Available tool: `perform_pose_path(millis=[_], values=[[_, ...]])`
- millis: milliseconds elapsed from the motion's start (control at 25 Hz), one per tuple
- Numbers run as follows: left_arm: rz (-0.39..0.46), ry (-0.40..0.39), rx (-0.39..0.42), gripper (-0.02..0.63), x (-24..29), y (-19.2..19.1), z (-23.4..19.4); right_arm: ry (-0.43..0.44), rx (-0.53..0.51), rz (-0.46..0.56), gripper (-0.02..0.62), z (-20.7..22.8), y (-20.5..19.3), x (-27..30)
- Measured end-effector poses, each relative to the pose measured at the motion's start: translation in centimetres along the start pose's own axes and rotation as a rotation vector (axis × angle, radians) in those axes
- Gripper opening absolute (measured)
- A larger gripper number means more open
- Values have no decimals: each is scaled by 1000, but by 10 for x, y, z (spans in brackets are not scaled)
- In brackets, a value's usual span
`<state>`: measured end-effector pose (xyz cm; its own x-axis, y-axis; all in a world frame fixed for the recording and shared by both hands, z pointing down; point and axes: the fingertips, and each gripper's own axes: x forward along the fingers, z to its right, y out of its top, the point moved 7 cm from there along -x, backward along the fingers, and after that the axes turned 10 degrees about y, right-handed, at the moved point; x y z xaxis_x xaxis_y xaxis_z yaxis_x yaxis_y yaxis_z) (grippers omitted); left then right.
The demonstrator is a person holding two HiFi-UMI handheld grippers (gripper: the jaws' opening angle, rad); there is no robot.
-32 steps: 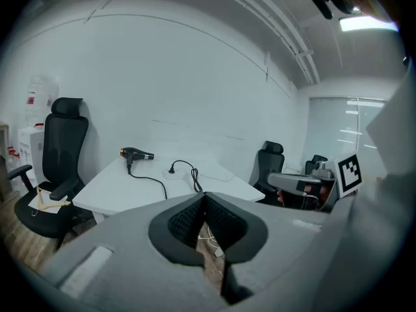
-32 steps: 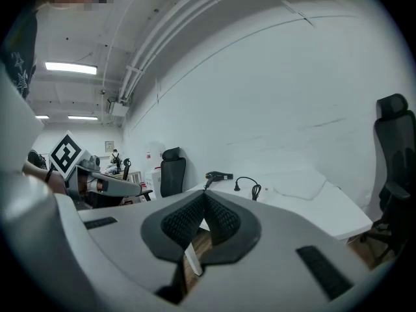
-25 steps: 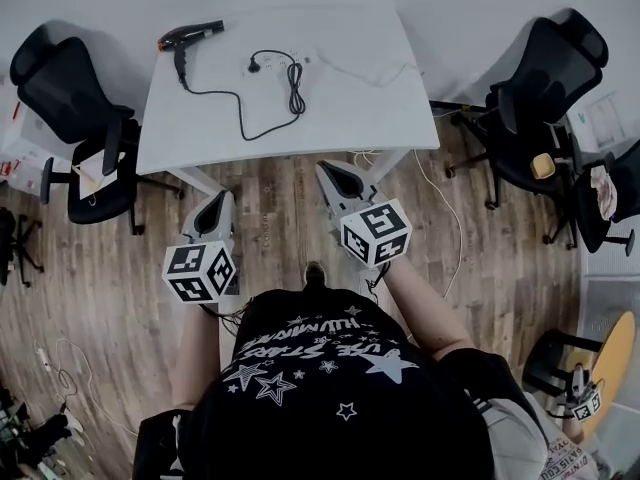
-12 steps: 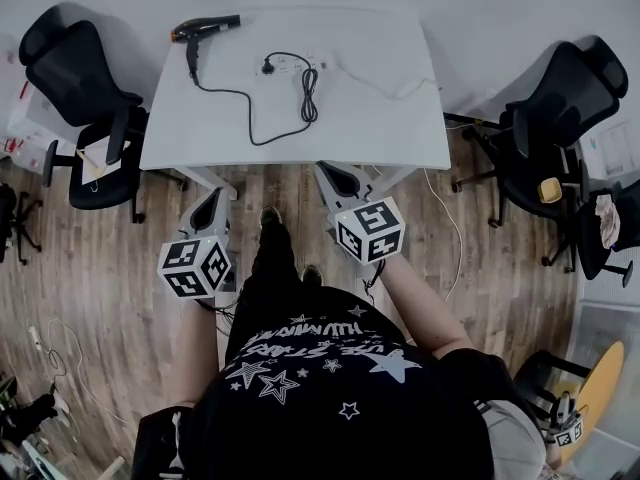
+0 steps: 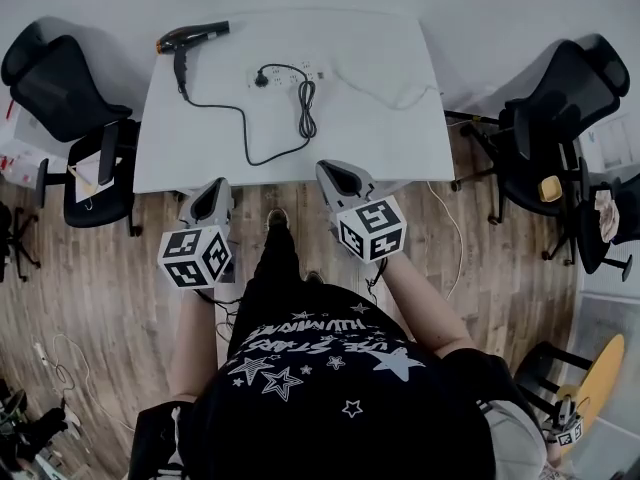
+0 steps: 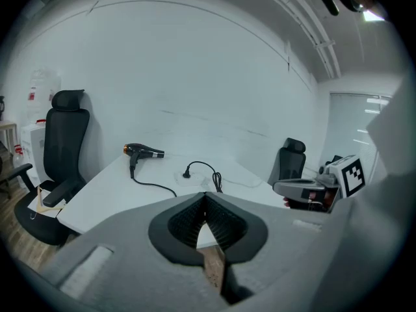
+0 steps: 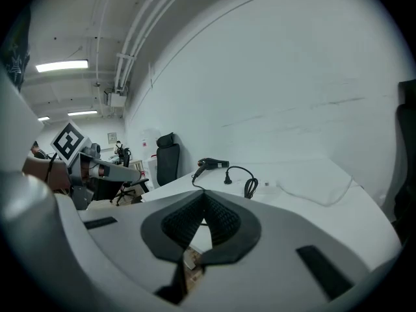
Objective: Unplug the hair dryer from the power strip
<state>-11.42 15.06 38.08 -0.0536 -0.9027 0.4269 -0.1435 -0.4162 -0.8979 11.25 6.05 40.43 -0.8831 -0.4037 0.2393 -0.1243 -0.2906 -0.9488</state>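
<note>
**A:** Head view first. Where is the hair dryer (image 5: 190, 36)?

**B:** It lies on its side at the far left corner of the white table (image 5: 380, 118). Its black cord (image 5: 245, 133) loops toward the near edge and then runs back to the plug (image 5: 261, 78). The plug sits in the left end of the white power strip (image 5: 292, 70), at the far middle of the table.

**A:** And the two claws?

**B:** Both are at the table's near edge, well apart from the dryer, cord and strip. The left gripper (image 5: 212, 193) is on the left and the right gripper (image 5: 338, 173) is on the right.

**A:** Are they holding anything?

**B:** No. In the left gripper view the pads meet at their tips with nothing between them, and the right gripper view shows the same.

**A:** Anything else around?

**B:** A black office chair (image 5: 60, 78) stands left of the table and another chair (image 5: 550, 78) stands to its right, both on the wood floor (image 5: 100, 298).
</note>
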Motion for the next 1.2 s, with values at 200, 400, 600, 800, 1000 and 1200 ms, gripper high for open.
perform_pose_path(millis=[200,400,600,800,1000,1200], values=[[-22,-27,10,8,46,17,-14,23,-5,-47,9,21,4,36],[-54,-60,25,8,96,35,-33,-11,-3,-61,9,46,18,79],[-77,-91,48,8,148,55,-51,-29,26,-64,9,70,29,123],[-105,-127,88,8,194,70,-67,-55,51,-84,9,87,35,164],[-130,-174,128,8,238,80,-76,-75,59,-116,9,103,36,198],[-156,-224,138,8,274,80,-80,-88,60,-169,9,114,28,224]])
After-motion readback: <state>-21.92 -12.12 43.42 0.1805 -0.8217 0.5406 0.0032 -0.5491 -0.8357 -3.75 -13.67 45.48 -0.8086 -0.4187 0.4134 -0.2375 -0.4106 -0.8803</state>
